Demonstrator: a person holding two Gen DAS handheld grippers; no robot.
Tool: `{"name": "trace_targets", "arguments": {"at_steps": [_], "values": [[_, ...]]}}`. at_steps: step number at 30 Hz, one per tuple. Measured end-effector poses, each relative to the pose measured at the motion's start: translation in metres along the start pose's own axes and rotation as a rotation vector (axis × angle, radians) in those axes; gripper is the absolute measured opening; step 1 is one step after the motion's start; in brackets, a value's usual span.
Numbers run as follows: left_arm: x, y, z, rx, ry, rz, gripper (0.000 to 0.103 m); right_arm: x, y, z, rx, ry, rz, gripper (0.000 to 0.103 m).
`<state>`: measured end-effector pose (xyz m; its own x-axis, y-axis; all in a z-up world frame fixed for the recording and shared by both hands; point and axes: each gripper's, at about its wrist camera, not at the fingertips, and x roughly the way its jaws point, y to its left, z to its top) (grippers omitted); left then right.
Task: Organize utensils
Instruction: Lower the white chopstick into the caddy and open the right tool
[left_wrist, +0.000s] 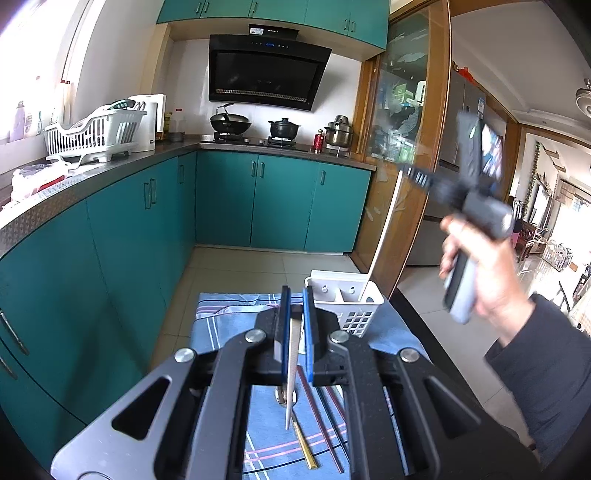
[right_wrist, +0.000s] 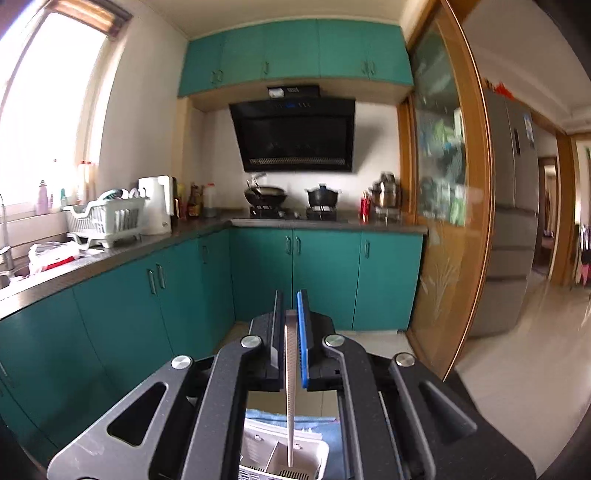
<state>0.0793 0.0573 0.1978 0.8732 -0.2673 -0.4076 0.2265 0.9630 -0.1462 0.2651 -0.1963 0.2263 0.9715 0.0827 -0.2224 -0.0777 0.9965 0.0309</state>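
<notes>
My left gripper (left_wrist: 295, 295) is shut on a white chopstick (left_wrist: 291, 369) that hangs down between its blue pads. Under it, several chopsticks (left_wrist: 321, 417), dark red ones and a gold-tipped one, lie on the blue striped cloth (left_wrist: 221, 321). A white slotted utensil basket (left_wrist: 354, 317) stands just beyond on the cloth. At the upper right a hand (left_wrist: 480, 280) holds my blurred right gripper (left_wrist: 413, 175), shut on another white chopstick (left_wrist: 382, 236) whose lower end reaches into the basket's right compartment. In the right wrist view the right gripper (right_wrist: 291, 299) clamps that chopstick (right_wrist: 290, 387) above the basket (right_wrist: 317, 452).
Teal cabinets (left_wrist: 129, 229) under a steel counter run along the left and far walls, with a white dish rack (left_wrist: 92, 136), a wok (left_wrist: 229, 122) and pots on the stove. A wood-framed glass door (left_wrist: 406, 147) stands at right. Tiled floor lies beyond the dark table edge (left_wrist: 417, 314).
</notes>
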Motion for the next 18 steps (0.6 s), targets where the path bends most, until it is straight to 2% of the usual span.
{"name": "trace_targets", "arguments": {"at_steps": [4, 7, 8, 10, 12, 15, 18], "values": [[0.003, -0.002, 0.0, 0.005, 0.007, 0.004, 0.006, 0.028, -0.02, -0.04, 0.083, 0.103, 0.006, 0.007], [0.007, -0.003, 0.001, 0.004, 0.011, 0.007, 0.006, 0.033, -0.033, -0.062, 0.151, 0.155, 0.042, 0.009], [0.008, -0.003, 0.001, 0.002, 0.01, 0.007, 0.006, 0.031, -0.035, -0.067, 0.159, 0.168, 0.057, 0.015], [0.01, -0.003, 0.002, 0.001, 0.008, 0.012, 0.006, 0.016, -0.043, -0.075, 0.167, 0.138, 0.05, 0.068], [0.012, -0.004, 0.001, -0.001, 0.009, 0.013, 0.006, -0.015, -0.05, -0.082, 0.17, 0.045, 0.032, 0.08], [0.017, -0.008, 0.0, 0.007, 0.012, 0.019, 0.006, -0.065, -0.066, -0.104, 0.189, -0.032, 0.065, 0.087], [0.023, -0.015, 0.0, 0.011, 0.006, 0.022, 0.006, -0.113, -0.084, -0.15, 0.221, -0.088, 0.059, 0.097]]}}
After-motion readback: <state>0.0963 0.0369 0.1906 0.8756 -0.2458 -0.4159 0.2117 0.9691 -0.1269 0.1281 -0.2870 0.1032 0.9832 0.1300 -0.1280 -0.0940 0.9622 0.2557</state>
